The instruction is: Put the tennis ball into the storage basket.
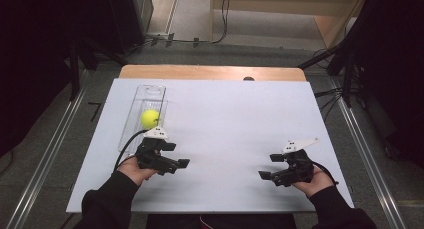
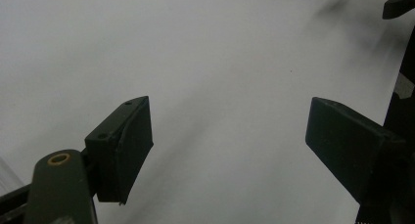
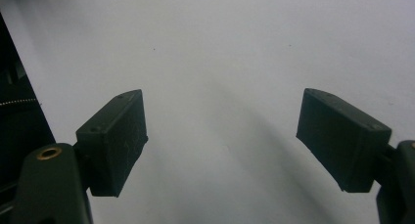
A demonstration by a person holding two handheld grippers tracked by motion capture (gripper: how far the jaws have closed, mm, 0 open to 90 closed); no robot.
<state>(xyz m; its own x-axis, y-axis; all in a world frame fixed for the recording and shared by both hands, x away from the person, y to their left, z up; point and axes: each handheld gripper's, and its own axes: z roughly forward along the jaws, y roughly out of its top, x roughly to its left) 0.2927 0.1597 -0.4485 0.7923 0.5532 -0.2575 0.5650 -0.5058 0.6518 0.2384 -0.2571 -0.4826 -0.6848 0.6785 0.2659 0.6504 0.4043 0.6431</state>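
L gripper (image 1: 176, 165) sits low near the front left of the white desk (image 1: 230, 119), jaws apart w/ nothing between them. R gripper (image 1: 268, 167) is near the front right, jaws apart too, nothing inside. The two grippers point at each other, well apart. The yellow ball (image 1: 150, 118) lies in a clear tray (image 1: 150, 92) at the desk's left, just behind the L gripper, not touching it.
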